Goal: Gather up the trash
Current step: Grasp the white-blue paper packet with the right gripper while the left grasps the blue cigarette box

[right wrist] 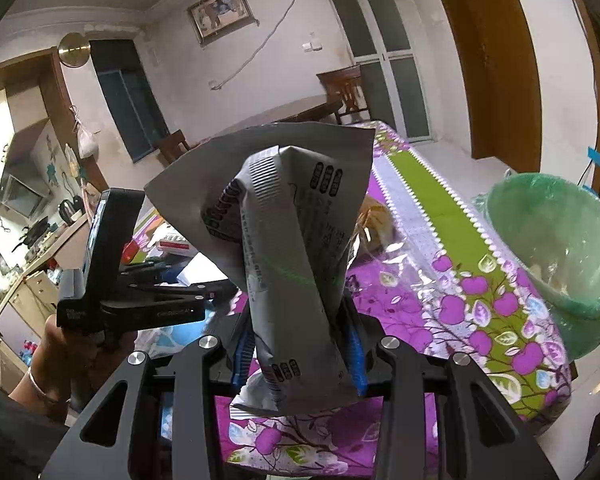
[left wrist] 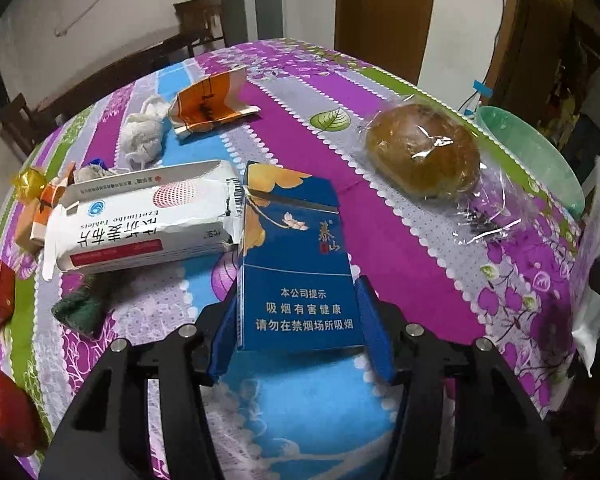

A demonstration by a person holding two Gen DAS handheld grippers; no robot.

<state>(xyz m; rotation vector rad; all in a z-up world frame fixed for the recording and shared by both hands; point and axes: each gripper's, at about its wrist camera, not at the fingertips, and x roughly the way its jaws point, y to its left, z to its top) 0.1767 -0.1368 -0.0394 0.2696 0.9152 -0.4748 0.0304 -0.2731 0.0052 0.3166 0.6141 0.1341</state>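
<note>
On the bench (left wrist: 420, 280), under a flowered purple cloth, the left gripper (left wrist: 300, 334) is straddling a blue cigarette pack (left wrist: 296, 264); its fingers (left wrist: 374, 330) are sitting at the pack's sides, apparently clamped on it, mid-pickup. Next move, by my reading: lifting it clear and carrying it toward the green bin (right wrist: 560, 240) past the bench edge. Pack is lying flat, undamaged, beside a torn white medicine box (left wrist: 140, 224). Right gripper (right wrist: 296, 344) is clamping a crumpled grey wrapper (right wrist: 288, 240) upright.

A lived-in home dining room: a flowery tablecloth (left wrist: 400, 216) covers the desk, a framed picture (right wrist: 219, 12) hangs at twelve o'clock, kitchen counter with kettle (right wrist: 70, 208) at nine.
</note>
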